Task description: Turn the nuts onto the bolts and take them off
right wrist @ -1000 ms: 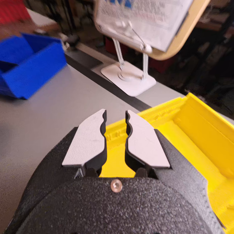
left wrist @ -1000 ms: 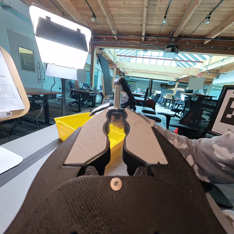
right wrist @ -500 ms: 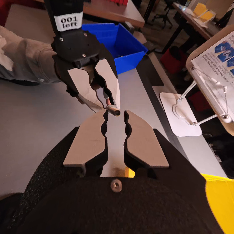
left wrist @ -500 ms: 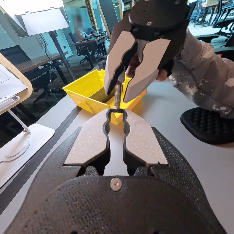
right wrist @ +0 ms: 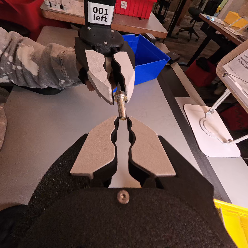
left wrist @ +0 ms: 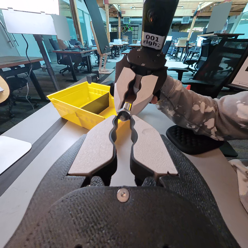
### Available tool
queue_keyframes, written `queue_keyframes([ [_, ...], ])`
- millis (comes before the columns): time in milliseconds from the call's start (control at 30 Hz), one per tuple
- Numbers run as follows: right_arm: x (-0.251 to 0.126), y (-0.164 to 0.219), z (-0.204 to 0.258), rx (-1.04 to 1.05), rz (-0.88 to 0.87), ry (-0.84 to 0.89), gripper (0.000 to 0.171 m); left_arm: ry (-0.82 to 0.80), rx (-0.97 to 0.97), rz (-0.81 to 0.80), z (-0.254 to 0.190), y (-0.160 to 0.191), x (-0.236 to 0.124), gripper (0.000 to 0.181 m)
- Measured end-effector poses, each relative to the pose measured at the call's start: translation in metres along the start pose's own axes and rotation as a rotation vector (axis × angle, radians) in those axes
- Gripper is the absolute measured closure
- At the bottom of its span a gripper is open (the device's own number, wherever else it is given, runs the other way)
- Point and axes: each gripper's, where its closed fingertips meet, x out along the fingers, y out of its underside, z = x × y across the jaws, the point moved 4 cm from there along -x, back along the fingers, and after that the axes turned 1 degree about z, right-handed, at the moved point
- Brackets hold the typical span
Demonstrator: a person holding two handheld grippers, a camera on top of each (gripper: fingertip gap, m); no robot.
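Observation:
A silver hex bolt point(left wrist: 123, 116) hangs in the air between my two grippers, above the grey table point(right wrist: 53, 120). My left gripper point(left wrist: 123, 118) is shut on its hex head. In the right wrist view the bolt point(right wrist: 121, 106) points its threaded end at me from the left gripper point(right wrist: 119, 98). My right gripper point(right wrist: 122, 118) faces the left one, and its fingertips have closed onto the threaded end. It also shows in the left wrist view point(left wrist: 127, 109), fingers flanking the shaft. No nut shows on the bolt.
A yellow bin point(left wrist: 75, 107) with a black divider stands on the table behind the bolt; its corner shows in the right wrist view point(right wrist: 234, 228). A blue bin point(right wrist: 147, 72) stands behind the left gripper. A clipboard stand's white base point(right wrist: 210, 134) sits by the table edge. A black pad point(left wrist: 190, 143) lies under the right sleeve. Left and right tips are no more than a few centimetres apart.
My right gripper left the yellow bin, came round to face the left one, and its jaws narrowed around the bolt's threaded end. The left gripper tipped the bolt from upright to pointing away.

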Motion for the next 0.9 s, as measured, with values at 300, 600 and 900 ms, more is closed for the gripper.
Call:
queue_keyframes([
  [300, -0.003, 0.003, 0.005, -0.090, 0.173, 0.093, 0.152, 0.006, 0.041, 0.097, -0.003, 0.014, 0.009, 0.164],
  [600, 0.009, 0.011, 0.010, -0.121, 0.257, 0.079, 0.158, 0.010, 0.037, 0.153, -0.002, 0.024, 0.013, 0.164],
  [900, 0.012, 0.011, 0.005, -0.109, 0.272, 0.098, 0.162, -0.034, 0.012, 0.132, 0.004, 0.026, 0.013, 0.164],
])
